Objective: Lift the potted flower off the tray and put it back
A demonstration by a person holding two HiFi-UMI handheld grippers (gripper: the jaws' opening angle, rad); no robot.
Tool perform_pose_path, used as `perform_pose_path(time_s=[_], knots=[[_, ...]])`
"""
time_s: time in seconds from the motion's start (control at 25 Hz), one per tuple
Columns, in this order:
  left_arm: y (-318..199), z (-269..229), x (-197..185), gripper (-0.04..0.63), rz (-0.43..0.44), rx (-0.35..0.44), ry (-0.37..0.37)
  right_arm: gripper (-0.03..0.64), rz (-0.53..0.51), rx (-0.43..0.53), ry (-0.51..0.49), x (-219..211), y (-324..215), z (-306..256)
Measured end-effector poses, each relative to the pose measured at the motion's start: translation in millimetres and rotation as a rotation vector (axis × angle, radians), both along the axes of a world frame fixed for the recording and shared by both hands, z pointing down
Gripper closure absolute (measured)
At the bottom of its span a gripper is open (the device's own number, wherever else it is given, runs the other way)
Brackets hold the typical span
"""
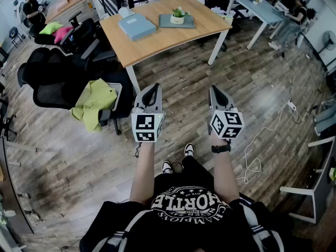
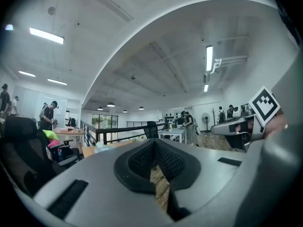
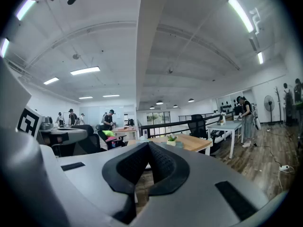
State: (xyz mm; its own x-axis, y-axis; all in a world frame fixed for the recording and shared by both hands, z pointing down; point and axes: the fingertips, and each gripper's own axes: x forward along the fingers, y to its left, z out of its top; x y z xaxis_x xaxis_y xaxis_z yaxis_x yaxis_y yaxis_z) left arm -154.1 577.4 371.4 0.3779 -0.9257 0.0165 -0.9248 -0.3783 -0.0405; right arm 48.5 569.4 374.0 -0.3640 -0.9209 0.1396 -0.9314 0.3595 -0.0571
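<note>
Both left gripper (image 1: 155, 88) and right gripper (image 1: 215, 91): fingers together, empty; black chairs (image 1: 50, 83), lime jacket (image 1: 94, 103) beside table (image 1: 157, 42) with potted flower (image 1: 178, 16).

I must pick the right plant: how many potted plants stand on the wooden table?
1: a small green plant in a white pot, standing on the grey-blue tray on the light wooden table. None seems hidden there.

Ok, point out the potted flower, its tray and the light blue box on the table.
potted flower (image 1: 178, 18), head view, on the white pot.
tray (image 1: 166, 21), head view, on its bare left part.
light blue box (image 1: 137, 27), head view, middle of its top.
</note>
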Motion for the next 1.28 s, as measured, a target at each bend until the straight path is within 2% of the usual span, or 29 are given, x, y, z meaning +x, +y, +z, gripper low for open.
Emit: perform_pose_path(time_s=[0.16,0.4,0.52,0.64,1.0,1.28], knots=[[-19,13,1,0.577,-0.014,-0.052,-0.016,0.600,-0.008,-0.009,-0.026,-1,-18,11],[-65,6,17,0.577,-0.006,-0.038,-0.009,0.600,-0.051,-0.014,-0.063,1,-76,16],[-102,-2,22,0.578,-0.036,-0.036,-0.018,0.600,-0.081,-0.012,-0.018,-3,-112,11],[-136,-6,36,0.578,-0.059,-0.027,-0.044,0.600,-0.047,-0.010,-0.010,17,-144,6],[-218,6,84,0.578,-0.020,-0.033,-0.021,0.600,-0.010,-0.009,-0.015,84,-230,14],[-263,11,109,0.578,-0.030,-0.031,0.001,0.600,-0.044,-0.007,0.001,98,-270,21]])
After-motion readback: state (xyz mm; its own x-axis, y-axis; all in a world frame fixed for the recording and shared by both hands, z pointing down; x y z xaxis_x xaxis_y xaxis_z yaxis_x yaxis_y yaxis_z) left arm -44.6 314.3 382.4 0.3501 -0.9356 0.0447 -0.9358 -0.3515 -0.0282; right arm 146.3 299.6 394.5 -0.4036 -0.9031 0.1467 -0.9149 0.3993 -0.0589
